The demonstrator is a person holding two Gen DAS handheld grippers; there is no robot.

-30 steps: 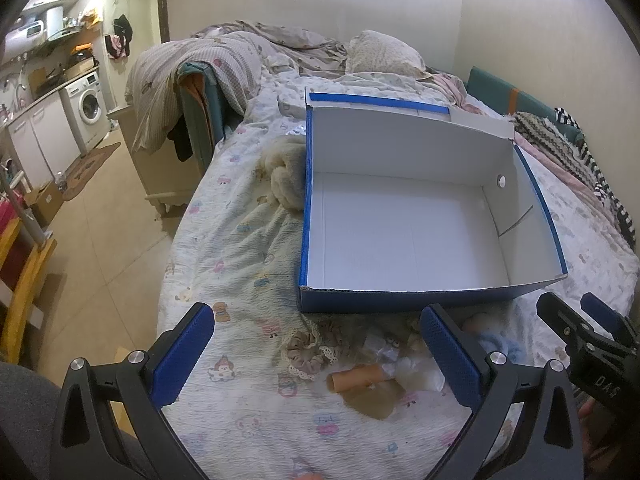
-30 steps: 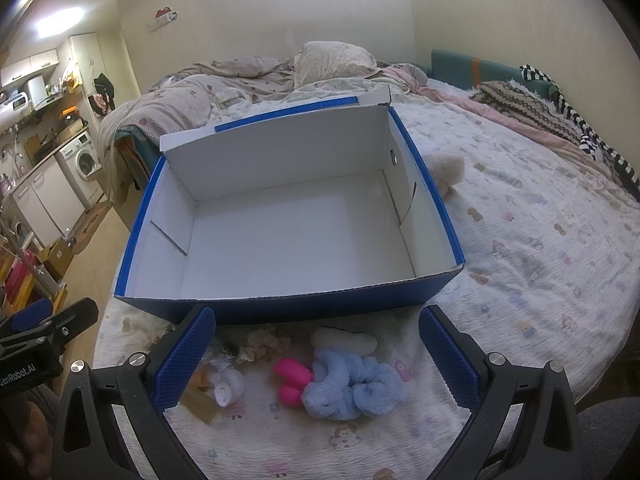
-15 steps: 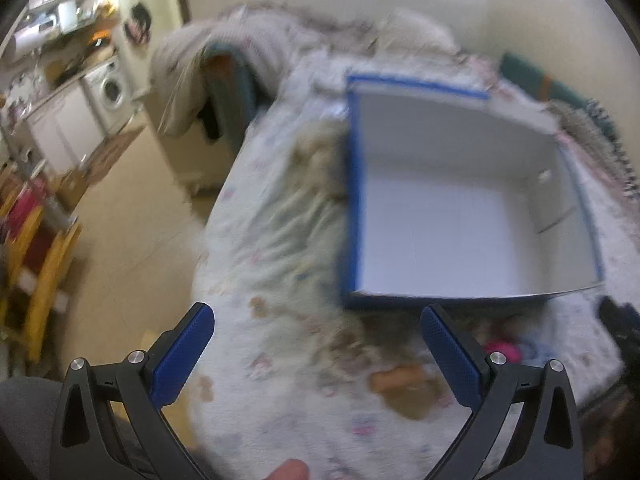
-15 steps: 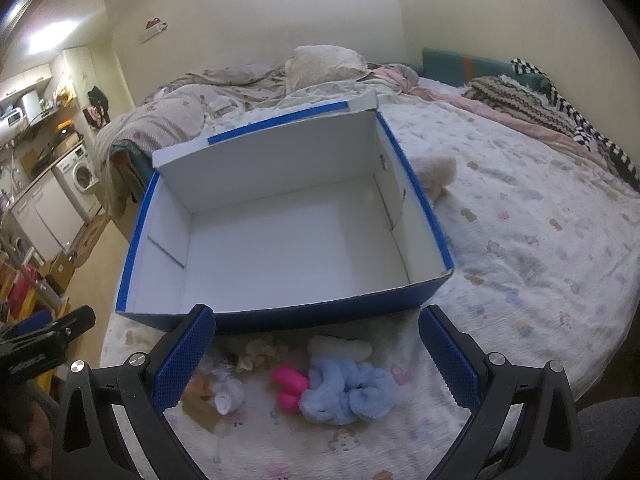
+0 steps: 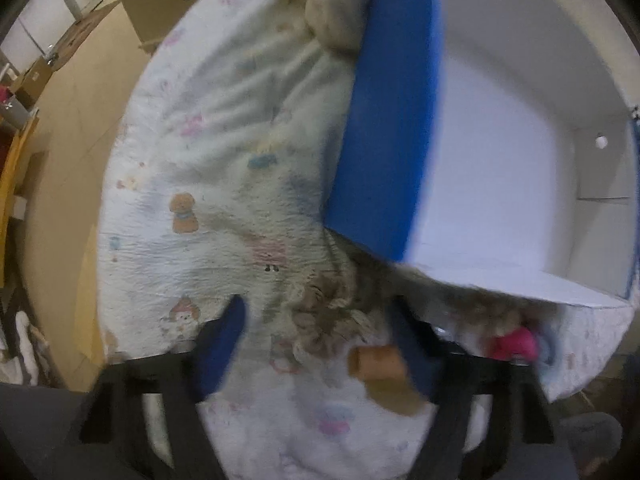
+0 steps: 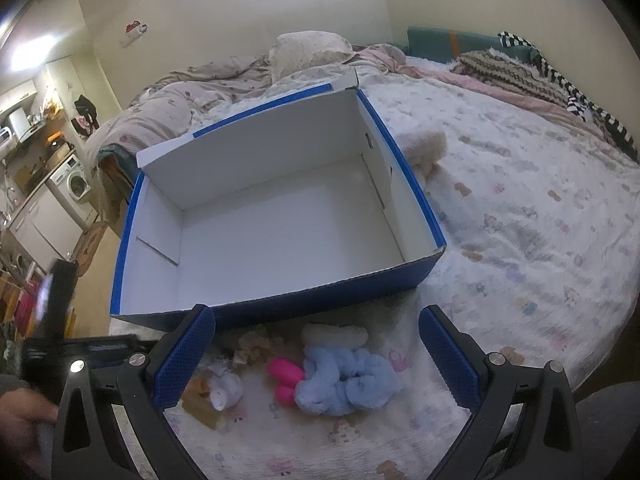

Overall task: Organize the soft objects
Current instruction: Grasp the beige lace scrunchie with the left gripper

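An empty blue box (image 6: 280,220) with a white inside stands on the bed; it also shows in the left wrist view (image 5: 384,120). Small soft items lie in front of it: a light blue scrunchie (image 6: 344,384), a pink piece (image 6: 284,378), a cream roll (image 6: 334,334), a white bundle (image 6: 226,390) and a beige lacy scrunchie (image 5: 320,316). A tan roll (image 5: 376,362) lies beside it. My left gripper (image 5: 320,344) is open, low over the beige scrunchie, blurred. My right gripper (image 6: 316,356) is open above the blue scrunchie.
A fluffy cream toy (image 5: 332,12) lies at the box's left side, another (image 6: 424,148) at its right. Bedding and pillows (image 6: 308,52) pile at the far end. The bed edge drops to the floor (image 5: 72,160) on the left.
My left gripper has swung down and forward, close to the beige scrunchie and the box's near left corner. My right gripper has barely moved.
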